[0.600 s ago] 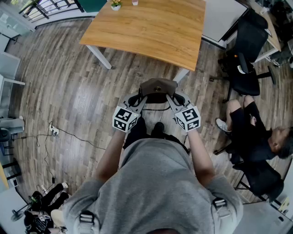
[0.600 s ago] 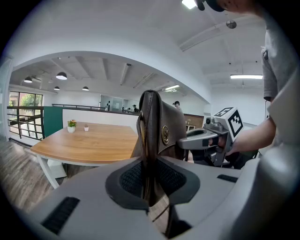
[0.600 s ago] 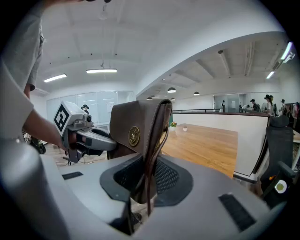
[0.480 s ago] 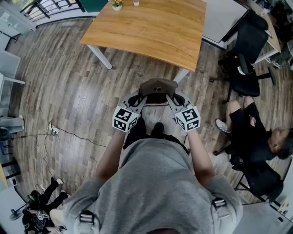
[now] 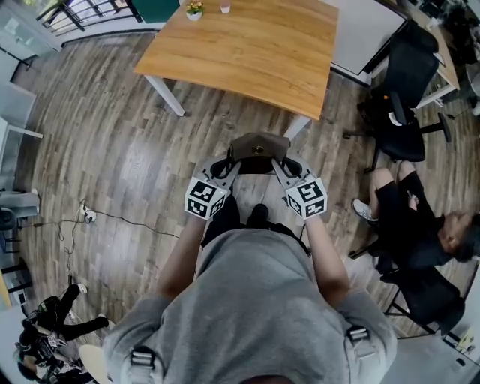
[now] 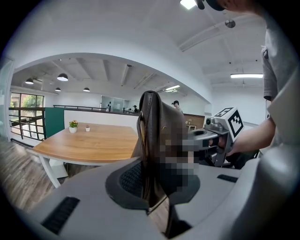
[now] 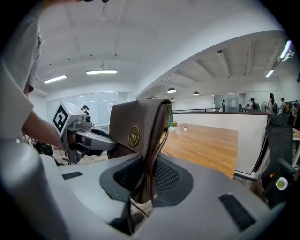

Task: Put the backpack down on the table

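- The backpack [image 5: 259, 147] was brown leather, smooth and faintly glossy, with a rounded flap. A round brass-coloured emblem [image 7: 134, 135] showed on its face in the right gripper view.
- It hung in the air between the two grippers, over the floor and near the table's near edge, not on the table.
- The left gripper [image 5: 227, 165] had its jaws closed to a narrow gap on one side edge of the bag. The leather stood upright between the dark, mesh-textured pads set in smooth grey shells.
- The right gripper [image 5: 284, 166] was clamped in the same way on the opposite edge, with thin dark straps trailing down between its pads.
- Each gripper carried a white cube with black square markers.
- The table [image 5: 289, 71] had a light, fine-grained wooden top with rounded corners and white legs.
- A small potted plant [image 5: 194, 9] and a cup [image 5: 225, 6] stood at its far edge.
- The floor [image 5: 112, 150] was grey-brown wood planks.
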{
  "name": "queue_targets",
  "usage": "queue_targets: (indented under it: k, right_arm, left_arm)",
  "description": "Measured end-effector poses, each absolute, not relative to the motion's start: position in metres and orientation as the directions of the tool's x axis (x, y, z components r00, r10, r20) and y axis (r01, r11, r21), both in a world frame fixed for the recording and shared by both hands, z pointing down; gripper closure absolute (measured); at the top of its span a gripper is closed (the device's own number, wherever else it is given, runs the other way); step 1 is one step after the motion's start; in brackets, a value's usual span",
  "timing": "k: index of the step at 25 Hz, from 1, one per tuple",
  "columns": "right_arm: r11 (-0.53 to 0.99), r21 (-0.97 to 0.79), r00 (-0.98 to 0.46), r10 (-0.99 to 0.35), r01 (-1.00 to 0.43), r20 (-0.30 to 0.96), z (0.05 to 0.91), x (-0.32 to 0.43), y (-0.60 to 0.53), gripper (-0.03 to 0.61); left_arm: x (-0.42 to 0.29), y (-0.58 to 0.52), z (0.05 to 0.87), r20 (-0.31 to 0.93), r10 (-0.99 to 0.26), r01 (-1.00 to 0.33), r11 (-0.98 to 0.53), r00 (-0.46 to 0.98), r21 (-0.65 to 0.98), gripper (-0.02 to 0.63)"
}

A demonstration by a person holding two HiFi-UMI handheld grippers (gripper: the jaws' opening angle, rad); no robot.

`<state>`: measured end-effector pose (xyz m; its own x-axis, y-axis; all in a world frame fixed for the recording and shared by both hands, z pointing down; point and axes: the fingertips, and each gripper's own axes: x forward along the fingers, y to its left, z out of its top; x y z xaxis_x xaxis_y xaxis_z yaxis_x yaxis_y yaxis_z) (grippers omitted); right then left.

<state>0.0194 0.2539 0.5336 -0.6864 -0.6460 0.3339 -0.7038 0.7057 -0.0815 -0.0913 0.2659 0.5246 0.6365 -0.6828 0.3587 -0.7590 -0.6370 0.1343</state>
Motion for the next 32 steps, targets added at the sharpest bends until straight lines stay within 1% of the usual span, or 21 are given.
queue_targets:
  k: [16, 32]
  right_arm:
    - [0.682, -0.1, -0.674, -0.67, -0.724, 0.311, 0.532, 0.056, 0.263, 0.508]
    - [0.661, -0.085, -0.649, -0.691, -0.745, 0.319, 0.531, 0.07, 0.245, 0.506]
  left_arm:
    - [-0.056, 0.268, 0.523, 0.362, -0.675, -0.747, -0.657, 0.643, 0.102, 0.543]
    - [-0.042, 0.243, 0.525, 0.354, -0.656, -0.727, -0.677, 0.667, 0.115, 0.543]
